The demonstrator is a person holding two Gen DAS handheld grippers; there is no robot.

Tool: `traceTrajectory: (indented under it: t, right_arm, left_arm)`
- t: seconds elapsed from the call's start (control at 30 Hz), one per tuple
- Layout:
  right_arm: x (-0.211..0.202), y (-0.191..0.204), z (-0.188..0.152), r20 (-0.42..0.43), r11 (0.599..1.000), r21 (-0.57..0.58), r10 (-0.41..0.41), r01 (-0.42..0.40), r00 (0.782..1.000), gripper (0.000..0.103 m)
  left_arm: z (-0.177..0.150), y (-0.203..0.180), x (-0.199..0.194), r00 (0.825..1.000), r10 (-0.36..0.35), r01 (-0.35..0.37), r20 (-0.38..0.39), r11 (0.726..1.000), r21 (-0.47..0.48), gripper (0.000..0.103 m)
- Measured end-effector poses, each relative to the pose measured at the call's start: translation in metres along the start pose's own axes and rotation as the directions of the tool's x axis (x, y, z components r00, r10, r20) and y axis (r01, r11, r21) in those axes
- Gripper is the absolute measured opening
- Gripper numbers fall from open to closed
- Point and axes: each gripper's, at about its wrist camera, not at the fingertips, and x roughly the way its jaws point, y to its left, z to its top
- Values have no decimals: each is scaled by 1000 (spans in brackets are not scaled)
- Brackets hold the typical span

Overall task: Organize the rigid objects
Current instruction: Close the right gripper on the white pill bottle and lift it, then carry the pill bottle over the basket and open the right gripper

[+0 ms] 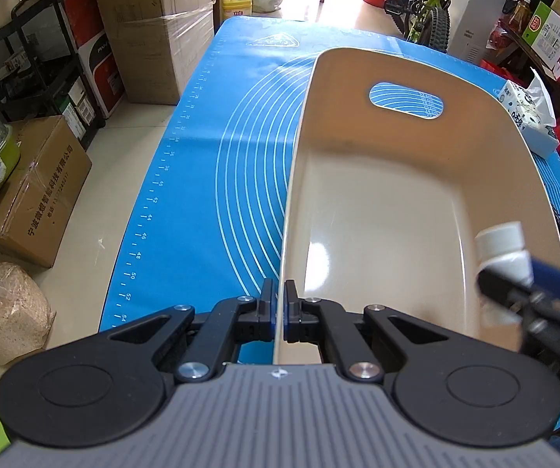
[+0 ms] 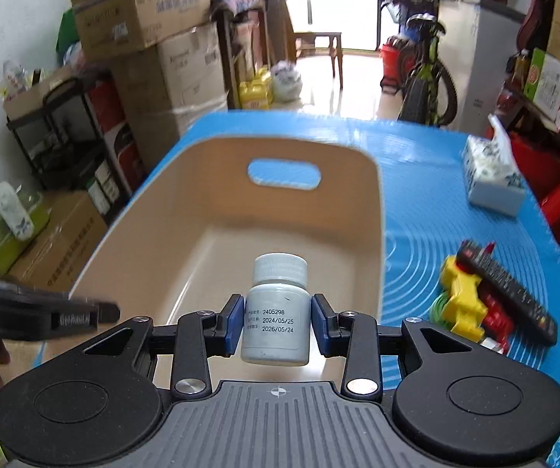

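Observation:
A beige plastic bin with a handle slot stands on the blue mat; it also shows in the right wrist view. My left gripper is shut on the bin's near left rim. My right gripper is shut on a white pill bottle with a ribbed cap and holds it upright above the bin's near end. The bottle also shows at the right of the left wrist view. The bin's floor looks bare.
A black remote, a yellow toy, a green coil and a red item lie on the mat right of the bin. A tissue box stands far right. Boxes and a bicycle surround the table.

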Motion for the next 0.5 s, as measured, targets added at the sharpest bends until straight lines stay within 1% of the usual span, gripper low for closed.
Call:
traceTrajectory:
  t: [0.17,0.37,0.43,0.5]
  right_arm:
    - [16,4,-9,-104,1000,-14,3,-4,995,44]
    - [19,18,-12,-92,995,-90,-47,39,995,45]
    - [18,17,-12,-90,995,-89,-40,32,995,45]
    - [16,15,-10,-86,997,-74,-27,20,996,50]
  left_arm:
    - [0,-1,-1,1000,0,0,4,1000,-1,5]
    - [1,0,0,1000,2,-2,2,1000,-1,5]
    - [1,0,0,1000,2,-2,1,1000,-2,5]
    - [1,0,0,1000,2,-2,1,1000,-3,5]
